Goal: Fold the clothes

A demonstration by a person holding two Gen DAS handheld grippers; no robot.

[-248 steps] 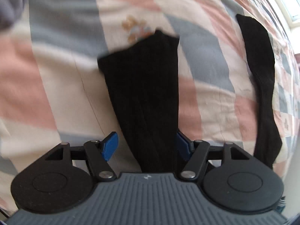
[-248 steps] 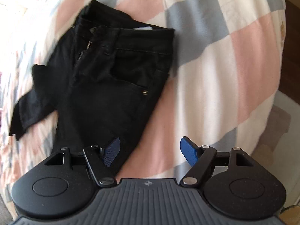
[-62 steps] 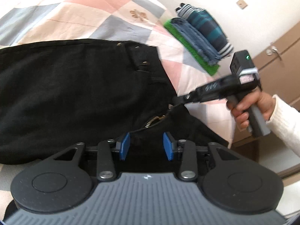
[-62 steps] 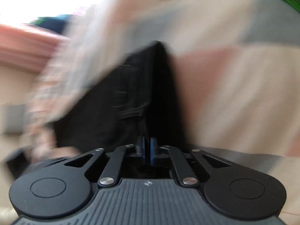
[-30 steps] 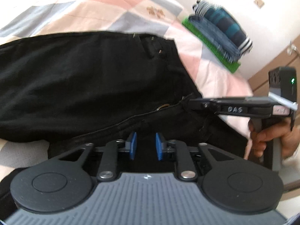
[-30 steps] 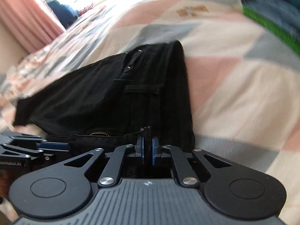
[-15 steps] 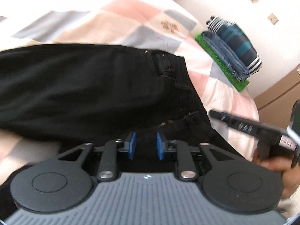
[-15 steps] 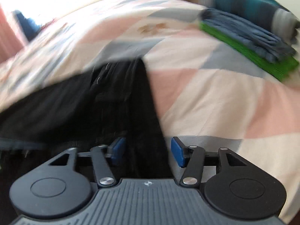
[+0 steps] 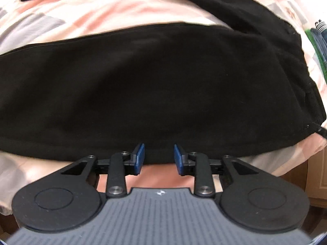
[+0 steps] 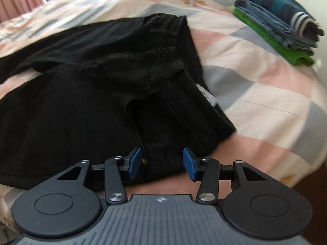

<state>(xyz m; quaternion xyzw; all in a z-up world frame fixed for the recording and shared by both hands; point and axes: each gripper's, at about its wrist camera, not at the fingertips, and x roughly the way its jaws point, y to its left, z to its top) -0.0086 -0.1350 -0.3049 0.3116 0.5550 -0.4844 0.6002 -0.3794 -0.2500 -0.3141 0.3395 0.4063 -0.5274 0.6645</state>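
Note:
A pair of black jeans (image 9: 143, 81) lies spread on the checked quilt (image 9: 102, 14), legs running to the left. In the right wrist view the jeans (image 10: 102, 81) show the waistband at the right with a white label (image 10: 206, 94). My left gripper (image 9: 159, 157) is open and empty at the near edge of a leg. My right gripper (image 10: 161, 161) is open and empty just above the near waist corner of the jeans.
A stack of folded clothes (image 10: 282, 26), striped, blue and green, sits on the quilt (image 10: 255, 94) at the far right. It also shows at the right edge of the left wrist view (image 9: 319, 47). The bed edge and wooden furniture (image 9: 314, 179) are at lower right.
Both grippers have opened and let go of the jeans' waist. The jeans now lie flat on the quilt. The left gripper has moved left along the leg.

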